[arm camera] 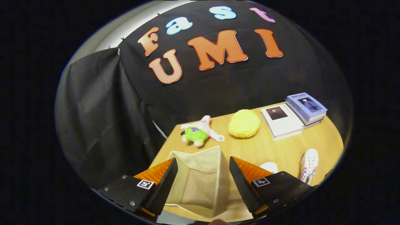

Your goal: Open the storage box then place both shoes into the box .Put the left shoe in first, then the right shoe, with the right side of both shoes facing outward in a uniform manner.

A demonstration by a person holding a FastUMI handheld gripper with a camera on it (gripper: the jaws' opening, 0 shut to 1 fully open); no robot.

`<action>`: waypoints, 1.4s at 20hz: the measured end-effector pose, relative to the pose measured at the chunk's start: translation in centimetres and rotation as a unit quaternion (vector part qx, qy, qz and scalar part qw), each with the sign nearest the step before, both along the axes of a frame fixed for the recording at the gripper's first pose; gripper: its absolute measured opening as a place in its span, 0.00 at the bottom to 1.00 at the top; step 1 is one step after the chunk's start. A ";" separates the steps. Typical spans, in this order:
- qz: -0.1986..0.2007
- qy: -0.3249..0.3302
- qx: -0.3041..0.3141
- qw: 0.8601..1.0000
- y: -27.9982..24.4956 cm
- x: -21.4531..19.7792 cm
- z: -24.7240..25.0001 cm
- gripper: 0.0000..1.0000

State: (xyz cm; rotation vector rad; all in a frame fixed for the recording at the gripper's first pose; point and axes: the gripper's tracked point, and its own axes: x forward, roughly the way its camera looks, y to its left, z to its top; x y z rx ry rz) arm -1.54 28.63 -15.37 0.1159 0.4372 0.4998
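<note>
The tongs (203, 168) are spread wide and grasp nothing, hanging above the near part of a wooden worktop (268, 148). Between the two fingers (170, 175) sits the storage box (200, 178), a cream fabric box with its top open so that its bare inside walls and bottom show; its far rim lies just ahead of the fingertips and its near part runs back between them. To the right of the box, partly hidden behind the right finger, the rounded end of a white shoe (269, 166) rests on the worktop. Further right, near the worktop's edge, lies a second white shoe (309, 164) with laces on top and a coloured stripe on its side; the two shoes are apart from each other and both are outside the box. Beyond the box, toward the far side of the worktop, a plush toy (200, 131) in pink with green shorts lies flat, and just to its right is a fluffy yellow ball (244, 123). Further right lies a white book (282, 121), and beside it a small stack of blue books (307, 107), touching or nearly touching the white one. Black cloth (103, 118) hangs behind and to the left of the worktop.
</note>
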 end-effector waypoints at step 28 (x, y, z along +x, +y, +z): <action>-0.120 0.151 -0.110 0.975 -15.2 2.1 -20.9 0.65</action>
